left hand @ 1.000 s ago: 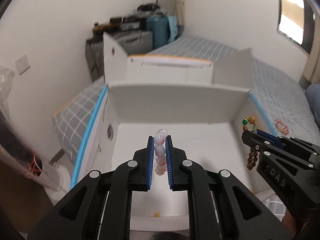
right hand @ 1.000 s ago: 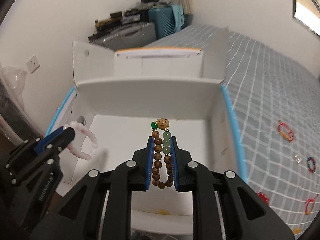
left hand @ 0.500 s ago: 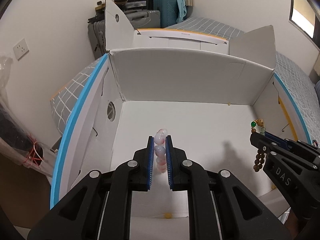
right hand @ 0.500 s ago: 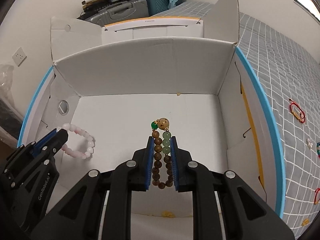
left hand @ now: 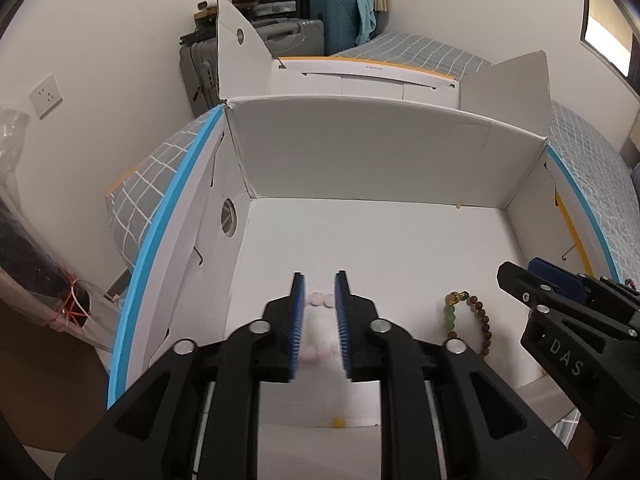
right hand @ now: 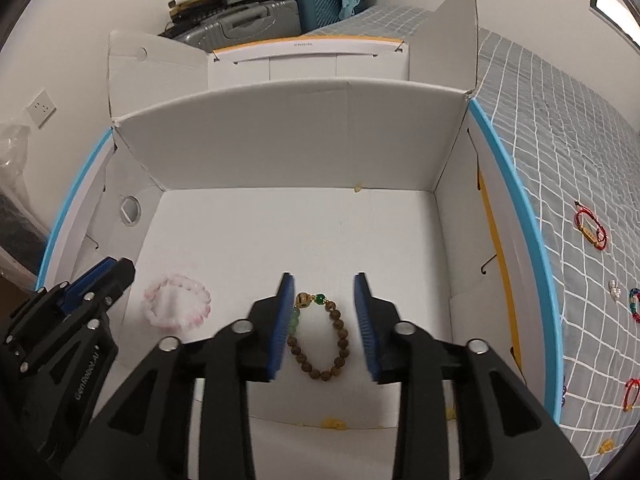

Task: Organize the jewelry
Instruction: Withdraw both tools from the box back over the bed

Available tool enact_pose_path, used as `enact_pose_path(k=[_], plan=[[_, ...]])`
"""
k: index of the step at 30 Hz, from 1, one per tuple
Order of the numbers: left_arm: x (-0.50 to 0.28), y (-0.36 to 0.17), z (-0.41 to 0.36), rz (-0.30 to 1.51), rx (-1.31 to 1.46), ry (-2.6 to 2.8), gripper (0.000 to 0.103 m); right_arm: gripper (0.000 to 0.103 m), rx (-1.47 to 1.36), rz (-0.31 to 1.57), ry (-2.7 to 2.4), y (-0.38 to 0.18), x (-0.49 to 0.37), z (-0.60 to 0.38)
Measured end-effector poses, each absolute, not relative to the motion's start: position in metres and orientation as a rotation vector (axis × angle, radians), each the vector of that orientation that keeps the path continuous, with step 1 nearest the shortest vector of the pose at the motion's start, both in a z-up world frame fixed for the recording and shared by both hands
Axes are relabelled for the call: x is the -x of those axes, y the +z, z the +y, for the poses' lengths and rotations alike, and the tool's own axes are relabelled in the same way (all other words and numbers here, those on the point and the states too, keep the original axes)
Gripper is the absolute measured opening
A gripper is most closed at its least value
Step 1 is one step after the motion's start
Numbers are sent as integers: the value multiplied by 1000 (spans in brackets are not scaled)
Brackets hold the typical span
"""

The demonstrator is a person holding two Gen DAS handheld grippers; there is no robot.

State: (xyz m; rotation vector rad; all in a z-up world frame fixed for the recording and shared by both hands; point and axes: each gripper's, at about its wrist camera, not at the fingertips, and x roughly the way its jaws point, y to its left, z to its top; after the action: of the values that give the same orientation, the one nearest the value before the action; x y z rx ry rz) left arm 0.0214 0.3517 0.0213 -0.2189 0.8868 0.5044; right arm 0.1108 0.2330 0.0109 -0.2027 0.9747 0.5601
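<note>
Grey checked bedding [right hand: 560,152] surrounded the white cardboard box [right hand: 280,132]. Your right gripper [right hand: 324,316] and left gripper [left hand: 320,316] stood open, empty. Beneath them lay the brown wooden-bead bracelet [right hand: 340,344] and pale pink bead bracelet [right hand: 176,308]: light, slippery, probably elastic; pinch across the strand.

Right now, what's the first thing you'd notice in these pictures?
A big white box sits open on the bed, with two bracelets lying on its floor: a pink one on the left and a brown one on the right. The left gripper and right gripper hang open just above them.
</note>
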Motion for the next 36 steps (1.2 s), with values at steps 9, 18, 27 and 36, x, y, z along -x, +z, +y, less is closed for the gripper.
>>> enact_pose_path(k=[9,18,27,36], plan=[[-3,37,348,830,226,516,51,65,184,882,541,31,-102,222],[19,61,331,731,198,525,82,89,157,802,532,52,-91,204],[23,80,303,687,171,514,97,96,116,753,495,71,-86,162],[2,91,248,678,127,424,97,96,68,714,389,84,-93,81]])
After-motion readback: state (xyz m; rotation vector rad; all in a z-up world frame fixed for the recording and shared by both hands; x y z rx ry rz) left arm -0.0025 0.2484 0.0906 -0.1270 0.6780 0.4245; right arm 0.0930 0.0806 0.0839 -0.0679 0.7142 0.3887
